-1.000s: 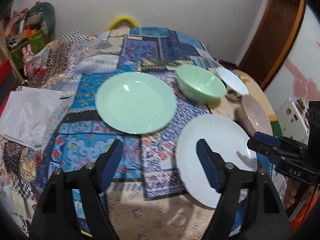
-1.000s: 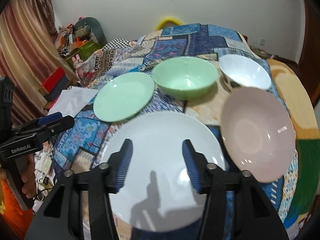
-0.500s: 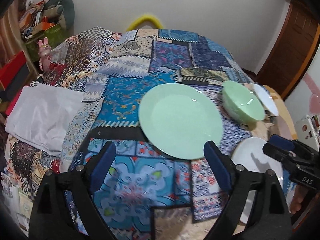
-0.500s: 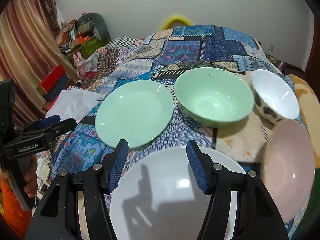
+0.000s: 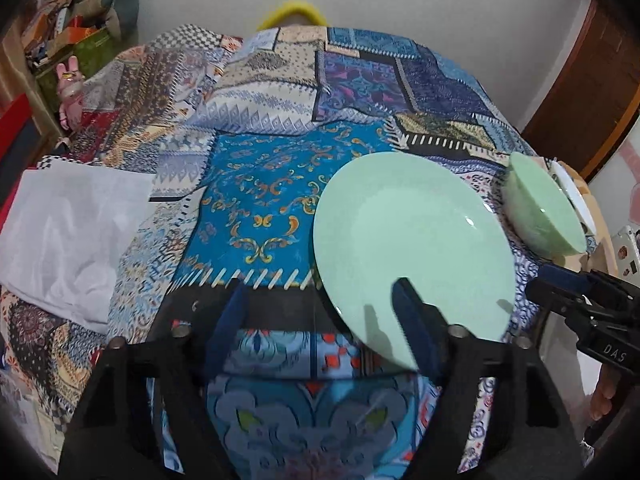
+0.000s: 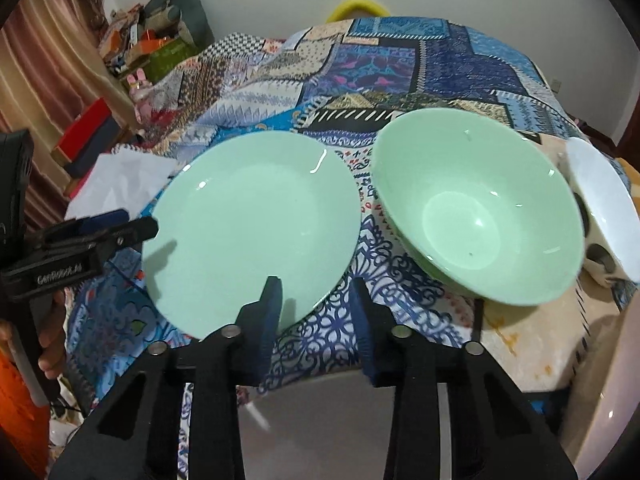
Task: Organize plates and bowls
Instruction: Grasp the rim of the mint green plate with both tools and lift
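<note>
White letters "DAS" stand on the black body of the right tongs (image 5: pixel 576 300), seen to the right of the left tongs. The left tongs (image 6: pixel 100 228), seen left of the right tongs, carry white lettering like "GenRobot.AI", blurred.

Left hand-held gripper (image 5: pixel 318 316) jaws wide apart, empty. Right hand-held gripper (image 6: pixel 316 308) jaws parted, empty, level.

2 plates: green plate (image 6: pixel 252 232), white plate (image 6: pixel 328 420). 2 bowls: green bowl (image 6: pixel 476 204), white bowl (image 6: pixel 604 200).
</note>
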### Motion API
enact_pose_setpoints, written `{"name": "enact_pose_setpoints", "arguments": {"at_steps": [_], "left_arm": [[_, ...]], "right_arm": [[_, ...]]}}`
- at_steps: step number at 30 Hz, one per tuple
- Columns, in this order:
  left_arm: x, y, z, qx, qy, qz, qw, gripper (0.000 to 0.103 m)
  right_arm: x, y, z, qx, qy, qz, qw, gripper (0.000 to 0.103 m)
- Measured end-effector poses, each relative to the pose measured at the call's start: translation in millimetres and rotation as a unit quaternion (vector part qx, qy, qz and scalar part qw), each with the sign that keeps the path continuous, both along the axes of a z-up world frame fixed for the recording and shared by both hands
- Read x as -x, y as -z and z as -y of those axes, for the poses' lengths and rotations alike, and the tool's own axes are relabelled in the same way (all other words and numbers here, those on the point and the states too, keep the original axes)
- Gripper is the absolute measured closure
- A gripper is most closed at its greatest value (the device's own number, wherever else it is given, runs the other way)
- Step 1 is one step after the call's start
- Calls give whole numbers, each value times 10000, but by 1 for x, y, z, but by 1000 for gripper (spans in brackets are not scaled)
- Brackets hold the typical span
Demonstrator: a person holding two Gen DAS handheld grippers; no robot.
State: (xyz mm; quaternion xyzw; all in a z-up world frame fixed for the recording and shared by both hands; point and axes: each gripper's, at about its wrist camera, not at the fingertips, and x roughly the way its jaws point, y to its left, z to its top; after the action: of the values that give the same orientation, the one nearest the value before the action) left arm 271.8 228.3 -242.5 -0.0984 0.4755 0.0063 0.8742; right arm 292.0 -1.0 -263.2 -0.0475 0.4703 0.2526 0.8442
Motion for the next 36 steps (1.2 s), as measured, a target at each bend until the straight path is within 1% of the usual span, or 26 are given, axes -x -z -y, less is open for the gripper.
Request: {"name": "enact_pose_setpoints", "arguments": {"at_steps": [3, 5, 7, 9, 12, 15, 16, 17, 19, 24, 29, 33, 36], "left_arm": [[-13, 9, -4, 26, 8, -86, 10000, 42], [-21, 15, -6, 52, 5, -124, 9999, 51], [-30, 22, -11, 162, 1, -212, 9996, 57], [-35, 23, -13, 249, 8, -181, 9995, 58], [-42, 23, -14, 287, 81, -162, 9994, 63], [-47, 24, -15, 430, 131, -188, 9988, 67], [-48, 24, -16, 476, 155, -189, 9986, 72], [-48, 24, -16, 529, 187, -195, 9982, 79], [-46, 23, -16, 641, 246, -230, 9974, 86], [-33, 21, -23, 632, 164, -277, 9975, 86], [-6, 18, -28, 500, 100, -369, 9980, 86], [19, 18, -36, 508, -16, -427, 9978, 85], [29, 18, -41, 545, -51, -438, 9975, 85]], "right_arm": [[-6, 3, 0, 62, 41, -23, 10000, 75], [-10, 4, 0, 65, 20, -56, 10000, 77], [-12, 4, -1, 77, 5, -70, 9999, 78], [-15, 6, -3, 73, -17, -123, 9999, 79], [-18, 10, -4, 27, -30, -235, 9997, 80], [-19, 10, -5, 22, -52, -281, 9996, 82], [-20, 10, -5, -17, -76, -329, 9994, 83], [-21, 9, -5, -65, -92, -369, 9993, 83], [-21, 9, -5, -186, -129, -454, 9987, 84], [-16, 9, -15, -180, -379, -514, 9978, 86], [-8, 10, -28, -89, -666, -509, 9964, 86], [-6, 11, -36, -6, -828, -484, 9954, 87], [-9, 12, -41, 59, -854, -495, 9951, 87]]}}
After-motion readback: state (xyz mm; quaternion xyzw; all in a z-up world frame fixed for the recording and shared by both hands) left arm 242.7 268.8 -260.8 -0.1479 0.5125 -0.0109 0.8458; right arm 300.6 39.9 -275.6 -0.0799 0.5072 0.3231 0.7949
